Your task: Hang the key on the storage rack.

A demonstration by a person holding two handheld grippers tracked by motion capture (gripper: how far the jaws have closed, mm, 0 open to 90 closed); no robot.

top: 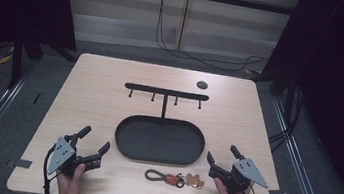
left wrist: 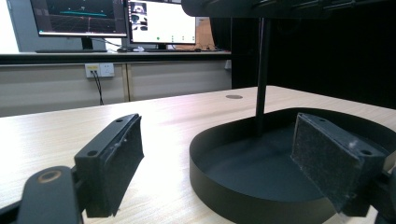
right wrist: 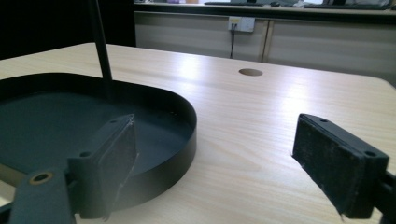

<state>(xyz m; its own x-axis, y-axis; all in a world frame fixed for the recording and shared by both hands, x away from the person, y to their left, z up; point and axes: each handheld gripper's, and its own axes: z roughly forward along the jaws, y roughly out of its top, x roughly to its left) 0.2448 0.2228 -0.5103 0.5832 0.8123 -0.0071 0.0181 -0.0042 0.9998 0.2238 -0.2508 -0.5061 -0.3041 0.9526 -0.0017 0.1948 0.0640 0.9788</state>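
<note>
Right claw (top: 219, 160) and left claw (top: 95, 139) are held wide open and empty at the desk (top: 92, 74) front, keyring bundle (top: 174, 179) lying crosswise between them, nearer the right, before the black tray (top: 158, 157)

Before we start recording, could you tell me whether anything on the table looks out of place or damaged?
Nothing stands out. The black stand rises upright from its oval tray, hooks bare. The keychain lies on the table in front of the tray, outside it. Both grippers are open, holding nothing.

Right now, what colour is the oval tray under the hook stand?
Matte black, like the stand; the oval metal tray shows best in the high view.
</note>
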